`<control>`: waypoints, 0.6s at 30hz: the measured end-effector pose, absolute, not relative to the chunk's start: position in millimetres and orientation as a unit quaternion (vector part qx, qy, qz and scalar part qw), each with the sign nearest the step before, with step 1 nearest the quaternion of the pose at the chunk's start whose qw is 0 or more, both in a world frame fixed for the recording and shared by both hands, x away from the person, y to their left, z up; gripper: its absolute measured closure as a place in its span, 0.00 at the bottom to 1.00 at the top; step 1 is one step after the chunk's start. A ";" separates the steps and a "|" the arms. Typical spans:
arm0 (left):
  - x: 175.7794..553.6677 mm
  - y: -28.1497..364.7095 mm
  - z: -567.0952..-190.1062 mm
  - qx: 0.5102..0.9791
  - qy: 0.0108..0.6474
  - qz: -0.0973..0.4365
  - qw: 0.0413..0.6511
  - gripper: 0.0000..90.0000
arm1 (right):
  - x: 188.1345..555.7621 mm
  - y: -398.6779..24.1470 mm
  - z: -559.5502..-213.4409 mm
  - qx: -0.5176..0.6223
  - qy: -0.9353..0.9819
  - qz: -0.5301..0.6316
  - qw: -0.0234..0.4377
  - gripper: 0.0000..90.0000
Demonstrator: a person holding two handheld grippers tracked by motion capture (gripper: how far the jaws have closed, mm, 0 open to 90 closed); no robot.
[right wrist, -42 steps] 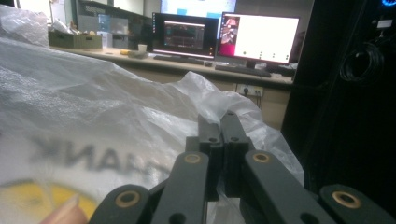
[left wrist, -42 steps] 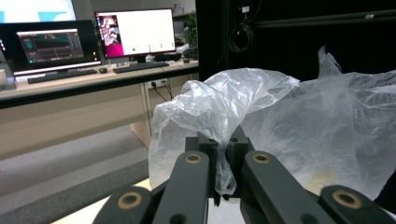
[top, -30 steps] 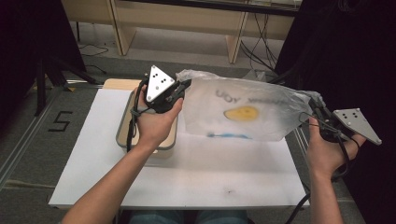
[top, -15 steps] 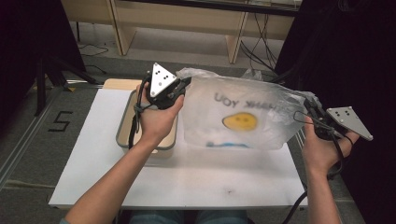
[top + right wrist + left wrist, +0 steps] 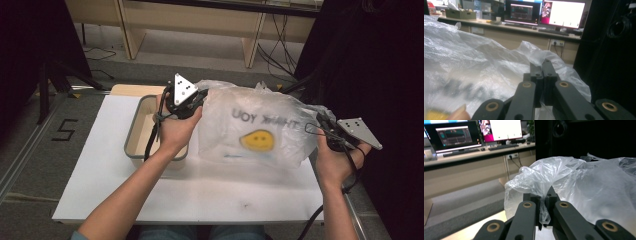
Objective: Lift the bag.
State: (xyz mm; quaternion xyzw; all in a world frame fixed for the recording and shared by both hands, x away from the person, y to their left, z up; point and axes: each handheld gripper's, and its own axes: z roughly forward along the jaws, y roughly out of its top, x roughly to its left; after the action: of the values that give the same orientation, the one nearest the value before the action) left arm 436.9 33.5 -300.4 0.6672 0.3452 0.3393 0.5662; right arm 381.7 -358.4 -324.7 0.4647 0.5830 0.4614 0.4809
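Lowered since a second ago, the plastic bag [image 5: 255, 127] now rests its bottom on the tabletop [image 5: 100, 165] beside the bin [image 5: 134, 131]. Left gripper [image 5: 196, 98] and right gripper [image 5: 324, 131] jaws stay clenched on its two top corners.

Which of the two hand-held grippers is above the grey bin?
The left hand-held gripper, which is shut on the plastic bag; it is above the grey bin. The right hand-held gripper holds the bag's other end, past the table's edge.

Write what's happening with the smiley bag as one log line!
left gripper: shut on plastic bag | right gripper: shut on plastic bag | bag: stretched between both above white table | bin: beside bag
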 end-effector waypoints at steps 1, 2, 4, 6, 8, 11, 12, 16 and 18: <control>439.3 32.4 -303.2 0.670 0.348 0.337 0.562 0.99 | 382.8 -357.7 -326.9 0.465 0.586 0.459 0.479 1.00; 441.7 31.6 -306.0 0.673 0.351 0.337 0.557 0.99 | 383.9 -357.0 -329.1 0.466 0.588 0.458 0.477 1.00; 446.3 29.9 -311.6 0.678 0.356 0.334 0.550 0.99 | 385.9 -356.0 -333.4 0.468 0.593 0.454 0.472 1.00; 450.2 28.2 -317.6 0.682 0.363 0.331 0.542 0.99 | 387.8 -354.9 -337.9 0.471 0.596 0.453 0.467 1.00; 454.5 26.8 -323.4 0.688 0.367 0.328 0.533 0.99 | 389.8 -353.9 -342.6 0.473 0.600 0.449 0.463 1.00; 460.3 24.5 -332.1 0.699 0.373 0.325 0.516 0.99 | 392.9 -353.0 -350.0 0.477 0.606 0.444 0.455 1.00; 461.9 23.4 -335.0 0.701 0.376 0.323 0.513 0.99 | 394.2 -352.8 -352.5 0.479 0.608 0.443 0.453 1.00; 466.5 20.1 -344.7 0.710 0.382 0.315 0.500 0.99 | 398.2 -353.0 -362.4 0.486 0.615 0.436 0.442 1.00; 467.8 18.4 -348.0 0.717 0.380 0.316 0.491 0.99 | 399.5 -353.0 -367.5 0.491 0.619 0.431 0.436 1.00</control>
State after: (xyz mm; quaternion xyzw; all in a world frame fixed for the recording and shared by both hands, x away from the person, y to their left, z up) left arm 467.8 18.4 -348.0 0.7172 0.3803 0.3158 0.4912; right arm 399.5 -353.0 -367.5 0.4909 0.6186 0.4314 0.4363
